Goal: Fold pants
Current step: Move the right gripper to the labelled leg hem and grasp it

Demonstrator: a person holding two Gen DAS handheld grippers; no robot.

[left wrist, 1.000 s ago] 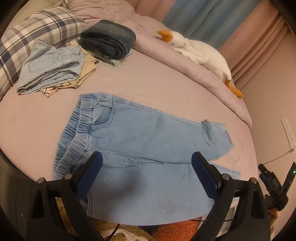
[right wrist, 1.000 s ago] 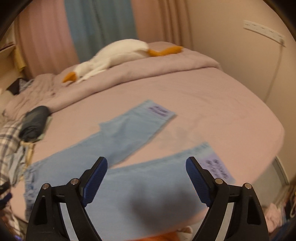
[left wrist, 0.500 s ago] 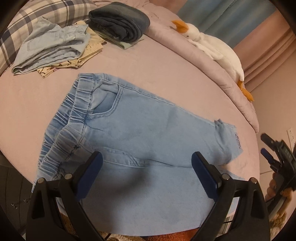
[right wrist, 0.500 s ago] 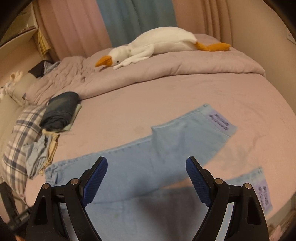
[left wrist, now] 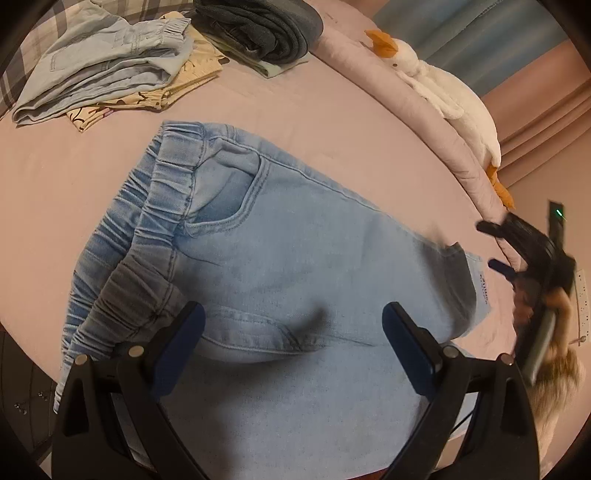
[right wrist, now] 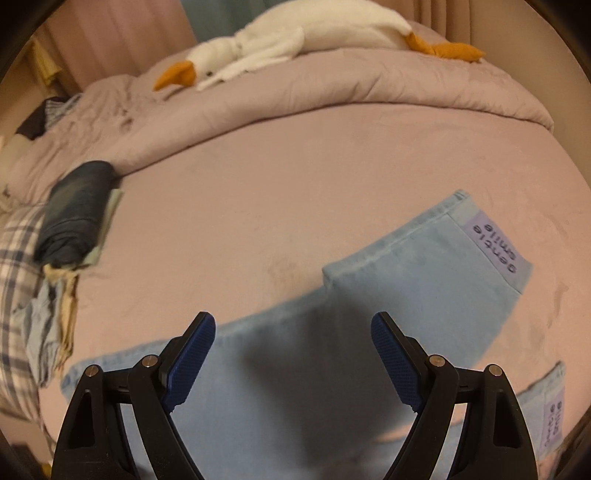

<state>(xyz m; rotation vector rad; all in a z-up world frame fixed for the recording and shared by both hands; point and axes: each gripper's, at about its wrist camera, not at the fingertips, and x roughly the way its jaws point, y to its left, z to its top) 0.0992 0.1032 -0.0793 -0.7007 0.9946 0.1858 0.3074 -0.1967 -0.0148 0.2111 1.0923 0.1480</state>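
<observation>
Light blue denim pants point(left wrist: 295, 266) lie flat on the pink bed, elastic waistband point(left wrist: 147, 236) at the left, legs running right. My left gripper point(left wrist: 291, 332) hovers open over the seat area near the front pocket seam, nothing between its fingers. In the right wrist view the far leg point(right wrist: 424, 288) ends in a cuff with a lilac label point(right wrist: 495, 243); the near leg's cuff point(right wrist: 550, 413) shows at the lower right. My right gripper point(right wrist: 291, 343) hangs open above the legs, holding nothing. It also appears, blurred, at the right edge of the left wrist view point(left wrist: 495, 247).
Folded clothes point(left wrist: 110, 66) and a dark rolled garment point(left wrist: 258, 26) lie at the bed's head beside a plaid pillow point(right wrist: 18, 295). A white plush goose point(right wrist: 295, 40) rests on the bunched pink duvet point(right wrist: 332, 96). The bed's near edge runs just below the pants.
Both grippers dropped closer to the pants. My right gripper swept sideways from the near leg's cuff toward the far leg. The jaws stayed wide apart.
</observation>
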